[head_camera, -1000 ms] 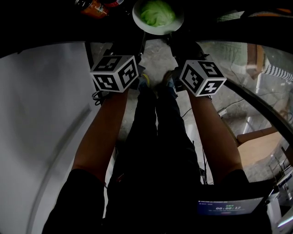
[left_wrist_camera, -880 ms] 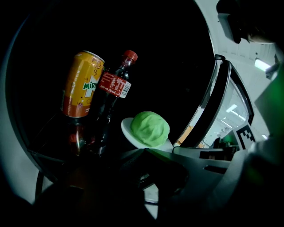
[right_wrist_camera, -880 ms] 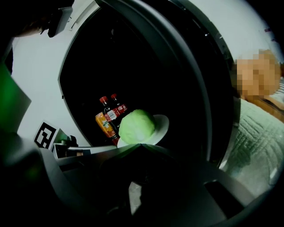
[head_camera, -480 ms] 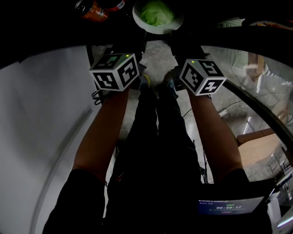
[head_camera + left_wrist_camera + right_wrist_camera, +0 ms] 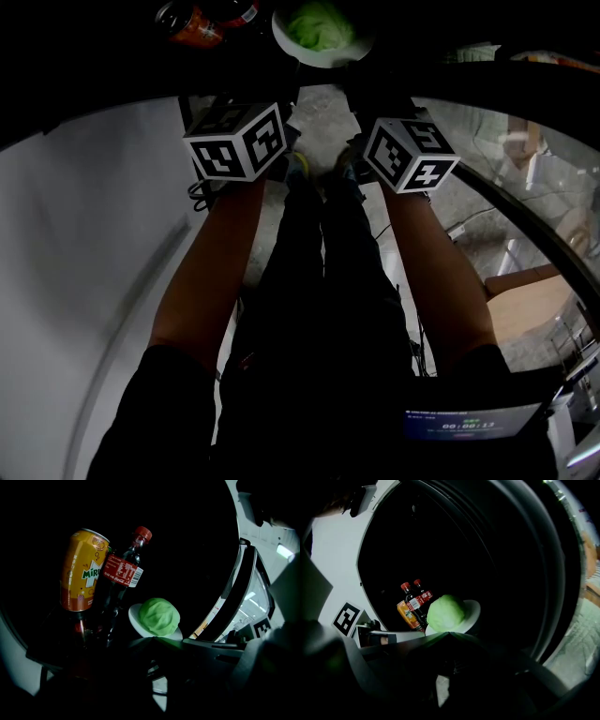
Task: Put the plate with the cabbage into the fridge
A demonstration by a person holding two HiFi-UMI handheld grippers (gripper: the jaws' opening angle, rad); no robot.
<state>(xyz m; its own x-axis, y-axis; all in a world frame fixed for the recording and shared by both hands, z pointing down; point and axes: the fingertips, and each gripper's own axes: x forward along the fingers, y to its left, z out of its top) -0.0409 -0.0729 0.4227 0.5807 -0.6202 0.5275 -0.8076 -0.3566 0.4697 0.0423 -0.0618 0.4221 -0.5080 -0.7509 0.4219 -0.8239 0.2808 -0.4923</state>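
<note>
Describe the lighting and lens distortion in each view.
Head view: dim, black fisheye corners, only the cabbage on its plate bright. Left gripper view: background black, can and bottle lit, left tool a silhouette. Right gripper view: straight edges bow strongly, right tool dark, cabbage crisp.

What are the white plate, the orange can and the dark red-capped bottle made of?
The round white plate looks like glazed ceramic or hard plastic: smooth, evenly white, too dim to tell which. The orange drink can is probably thin printed aluminium, with a shiny metal rim on top. The dark red-capped bottle seems to be clear plastic, judging by its glints, with a printed label.
</note>
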